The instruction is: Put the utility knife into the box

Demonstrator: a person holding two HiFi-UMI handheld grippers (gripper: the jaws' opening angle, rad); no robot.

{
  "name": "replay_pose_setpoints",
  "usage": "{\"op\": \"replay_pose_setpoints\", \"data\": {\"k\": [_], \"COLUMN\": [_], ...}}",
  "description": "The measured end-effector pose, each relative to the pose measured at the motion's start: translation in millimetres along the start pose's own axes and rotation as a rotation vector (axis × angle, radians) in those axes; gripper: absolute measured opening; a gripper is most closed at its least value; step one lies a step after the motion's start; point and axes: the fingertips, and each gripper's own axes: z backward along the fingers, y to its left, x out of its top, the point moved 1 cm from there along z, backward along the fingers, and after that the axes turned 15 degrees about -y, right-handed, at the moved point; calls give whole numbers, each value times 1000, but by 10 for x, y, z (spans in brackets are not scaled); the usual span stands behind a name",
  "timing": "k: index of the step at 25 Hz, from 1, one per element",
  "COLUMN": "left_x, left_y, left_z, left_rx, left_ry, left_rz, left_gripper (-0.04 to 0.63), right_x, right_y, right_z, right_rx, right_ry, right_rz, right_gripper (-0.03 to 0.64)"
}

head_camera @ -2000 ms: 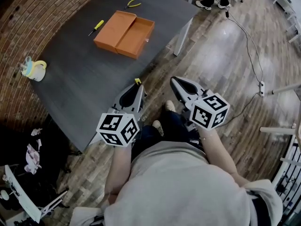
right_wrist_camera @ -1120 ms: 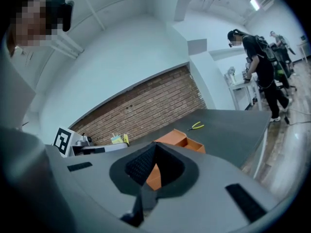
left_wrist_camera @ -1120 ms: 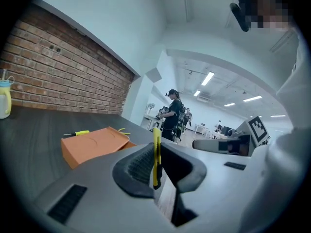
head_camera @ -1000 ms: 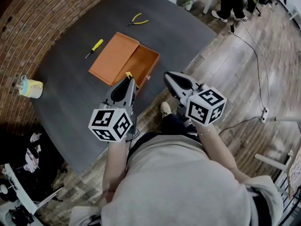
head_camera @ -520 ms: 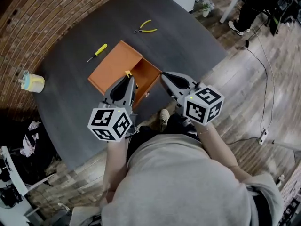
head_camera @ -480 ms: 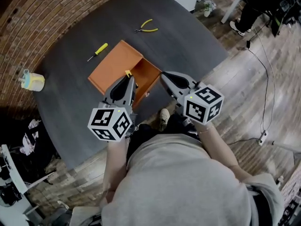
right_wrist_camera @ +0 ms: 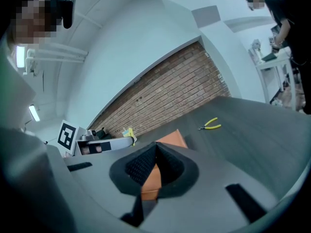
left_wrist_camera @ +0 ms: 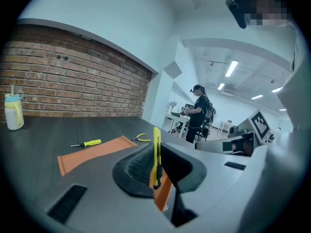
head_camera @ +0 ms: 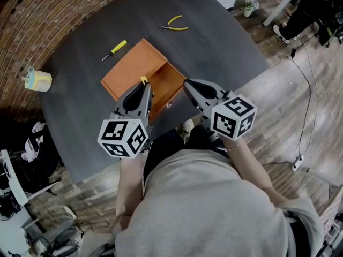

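The orange box (head_camera: 161, 84) lies open on the dark table (head_camera: 214, 42), its lid (head_camera: 131, 66) flat to the left of the tray. My left gripper (head_camera: 142, 84) is shut on the yellow utility knife (head_camera: 143, 81), whose tip sticks out over the tray's near-left part. In the left gripper view the knife (left_wrist_camera: 156, 154) stands upright between the pads, with the box (left_wrist_camera: 97, 151) beyond. My right gripper (head_camera: 188, 83) hovers beside the tray's right edge, shut with nothing in it (right_wrist_camera: 155, 145); the box (right_wrist_camera: 153, 176) shows below its jaws.
A yellow screwdriver (head_camera: 115, 48) lies left of the lid and yellow pliers (head_camera: 174, 24) lie behind the box. A yellow cup (head_camera: 35, 80) stands at the table's far left by the brick wall. A person (left_wrist_camera: 199, 111) stands in the background.
Both grippers have come forward from beyond the table's edge to the box. The left one carried the knife to above the tray. The right one stayed shut.
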Motion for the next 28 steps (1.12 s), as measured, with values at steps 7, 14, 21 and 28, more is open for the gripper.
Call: {"op": "replay_pose_setpoints", "data": {"k": [7,14,21,28], "left_x": [-168,-492,-624,-811], "left_y": [50,64,146,174], "left_z": [60,79,69,-48], "left_rx": [-26,-97,-159,-208], "left_ry": [91,259,340,420], "left_rz": [-45,-120,-120,-162], "left_gripper": [55,55,55,55], "right_x": [-193,-415,-521,-630], "right_y": [1,-47,-36,-64], "right_z": [5,-10,-54,-81], "right_rx": [-15,-46,-96,-127], "right_ry": [39,69,70,76], "right_rz": [-40,-86,-120,-144], "right_gripper": [8,8,8,8]}}
